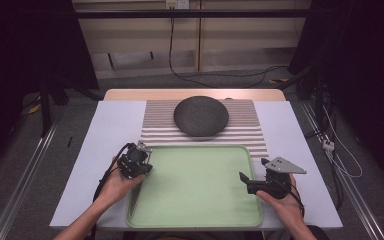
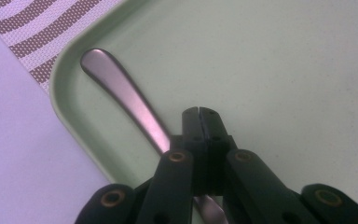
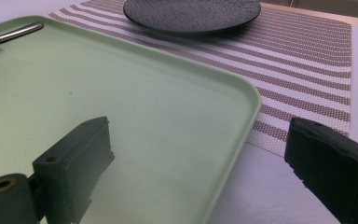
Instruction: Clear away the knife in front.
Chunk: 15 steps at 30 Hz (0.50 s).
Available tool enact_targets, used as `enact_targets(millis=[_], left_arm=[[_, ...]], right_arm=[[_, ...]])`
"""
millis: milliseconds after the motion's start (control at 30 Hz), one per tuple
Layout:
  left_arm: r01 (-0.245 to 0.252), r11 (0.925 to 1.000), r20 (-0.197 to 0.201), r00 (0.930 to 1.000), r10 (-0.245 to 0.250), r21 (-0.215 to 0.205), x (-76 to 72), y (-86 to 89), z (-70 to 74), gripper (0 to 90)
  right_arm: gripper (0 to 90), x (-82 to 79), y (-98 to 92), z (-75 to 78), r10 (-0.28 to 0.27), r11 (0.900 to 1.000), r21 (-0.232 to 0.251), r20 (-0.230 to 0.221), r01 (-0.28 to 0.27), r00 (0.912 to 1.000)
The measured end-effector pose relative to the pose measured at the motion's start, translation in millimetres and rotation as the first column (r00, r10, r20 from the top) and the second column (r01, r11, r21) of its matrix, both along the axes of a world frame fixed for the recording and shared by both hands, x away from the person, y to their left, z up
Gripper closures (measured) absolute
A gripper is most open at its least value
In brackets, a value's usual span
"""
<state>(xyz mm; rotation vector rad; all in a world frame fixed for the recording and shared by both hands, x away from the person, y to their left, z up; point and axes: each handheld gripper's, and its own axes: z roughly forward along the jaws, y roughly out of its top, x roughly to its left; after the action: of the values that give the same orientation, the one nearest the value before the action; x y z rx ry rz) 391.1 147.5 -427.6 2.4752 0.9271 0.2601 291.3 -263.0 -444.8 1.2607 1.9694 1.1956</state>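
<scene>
While the left hand-held gripper [image 2: 199, 112] sits low over the left side of the green tray [image 1: 200, 210], the thing it's dealing with is a piece of metal cutlery [image 2: 121, 95]. It's brushed silver, with a long slim handle that flares into a rounded end. It's lying flat in the tray right along the left rim, with the rounded end up near the corner. The business end is tucked under the gripper, so I can't tell what kind of utensil it is. The jaws are pressed together with nothing between them, and the handle runs just beside them and on underneath.

The rest of the tray floor is bare. Beyond the tray there's a dark, textured round plate [image 1: 201, 116] on a striped placemat [image 1: 250, 127], all on a white counter [image 1: 107, 130].

The high view barely shows the cutlery, just a thin sliver by the rim, but the left gripper view gets the handle up close. The right gripper view catches the handle tip far off at the tray's far edge. The right hand-held gripper [image 3: 200, 158] has its jaws wide apart, straddling the tray's right rim and holding nothing.
</scene>
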Motion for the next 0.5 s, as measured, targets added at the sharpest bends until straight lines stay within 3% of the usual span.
enact_targets(millis=[200, 500], left_arm=[[-0.026, 0.9997, 0.007, 0.9996, 0.026, 0.001, -3.4, 3.2, -0.2, 90.0], [-0.060, 0.9971, 0.021, 0.9979, 0.061, -0.047, -9.7, 9.4, -3.3, 90.0]], right_arm=[[7.1, 0.0, 0.0, 0.0, 0.001, 1.000, 0.000, -0.001, -0.001, 1.0000], [7.2, -0.8, -0.4, 0.4, 0.007, 1.000, -0.004, 0.007, -0.007, 1.0000]])
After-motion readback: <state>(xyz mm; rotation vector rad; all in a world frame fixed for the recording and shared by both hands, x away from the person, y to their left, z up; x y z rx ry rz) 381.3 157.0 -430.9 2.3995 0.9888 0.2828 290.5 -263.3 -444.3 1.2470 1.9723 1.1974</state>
